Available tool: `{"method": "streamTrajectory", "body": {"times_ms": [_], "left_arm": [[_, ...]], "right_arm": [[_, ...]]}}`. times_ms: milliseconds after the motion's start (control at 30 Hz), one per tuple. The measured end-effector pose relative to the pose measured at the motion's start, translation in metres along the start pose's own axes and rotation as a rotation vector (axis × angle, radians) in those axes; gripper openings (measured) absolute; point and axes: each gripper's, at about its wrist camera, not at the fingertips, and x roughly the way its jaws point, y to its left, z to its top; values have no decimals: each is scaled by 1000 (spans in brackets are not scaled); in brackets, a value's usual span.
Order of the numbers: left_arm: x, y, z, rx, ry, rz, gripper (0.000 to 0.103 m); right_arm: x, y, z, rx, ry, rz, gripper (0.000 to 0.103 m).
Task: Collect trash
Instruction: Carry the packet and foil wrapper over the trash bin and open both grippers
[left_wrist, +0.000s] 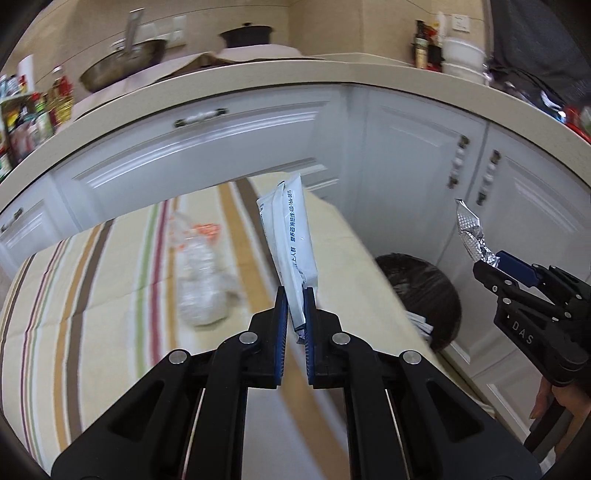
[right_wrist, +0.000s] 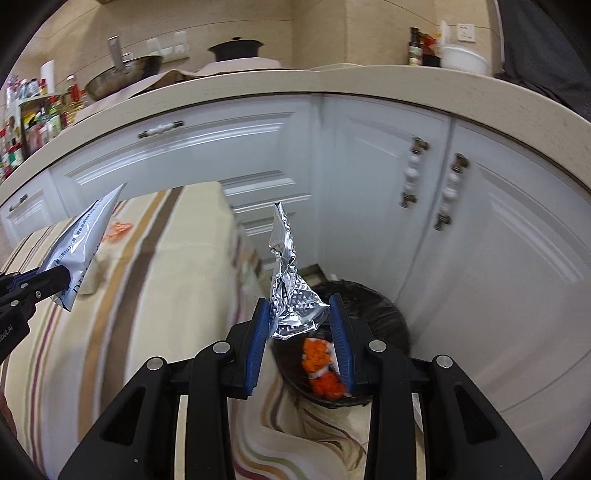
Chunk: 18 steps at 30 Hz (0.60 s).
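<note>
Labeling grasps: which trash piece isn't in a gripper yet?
The clear crumpled plastic bag with orange print, lying loose on the striped tablecloth. The white sachet is in the left gripper, the silver foil wrapper in the right gripper.

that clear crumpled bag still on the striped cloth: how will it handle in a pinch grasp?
The clear plastic bag looks thin and crumpled, so probably floppy and very light. It will likely deform between the pads and may slip. Being a slumped heap on the striped cloth, it seems unlikely to roll.
</note>
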Motion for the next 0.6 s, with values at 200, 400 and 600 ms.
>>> {"method": "streamTrajectory", "body": {"times_ms": [200,400,600], "left_arm": [[20,-59,9,81,0,-50,8],[43,-103,16,140,26,-75,8],[62,-133,21,176,45,-83,8]], "right_arm": [[2,-43,-6,51,-3,-71,34],[14,-72,-10,78,4,-106,34],[25,-89,-14,97,11,-116,34]]}}
